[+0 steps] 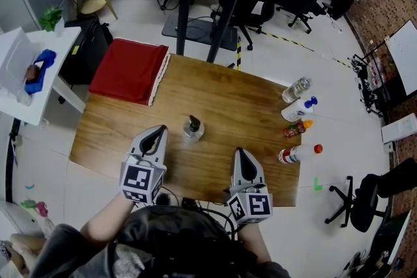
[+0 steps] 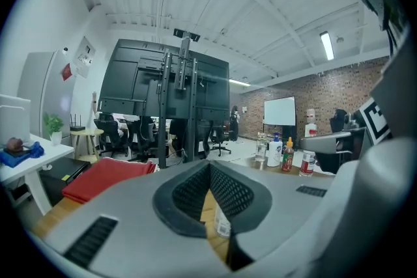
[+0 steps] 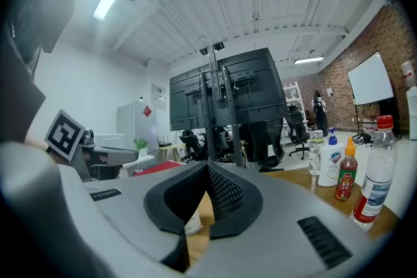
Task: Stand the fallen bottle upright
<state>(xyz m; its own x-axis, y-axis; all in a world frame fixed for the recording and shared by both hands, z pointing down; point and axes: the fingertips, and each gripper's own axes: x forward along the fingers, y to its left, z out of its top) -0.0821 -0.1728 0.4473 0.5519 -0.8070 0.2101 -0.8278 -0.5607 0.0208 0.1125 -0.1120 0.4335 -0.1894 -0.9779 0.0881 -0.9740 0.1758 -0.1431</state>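
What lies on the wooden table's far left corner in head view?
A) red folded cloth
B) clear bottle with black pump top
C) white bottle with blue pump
A: the red folded cloth covers the far left corner of the wooden table. The white bottle with blue pump stands in the row at the right edge, and the clear bottle with black pump top is near the middle.

The left hand-held gripper (image 1: 158,132) points forward and slightly downward, its jaws pressed together with nothing between them. Well apart to its right, the right hand-held gripper (image 1: 239,153) lies level, jaws likewise together and empty. The left forearm (image 1: 104,226) and right forearm (image 1: 259,249) reach in from below, one behind each gripper.
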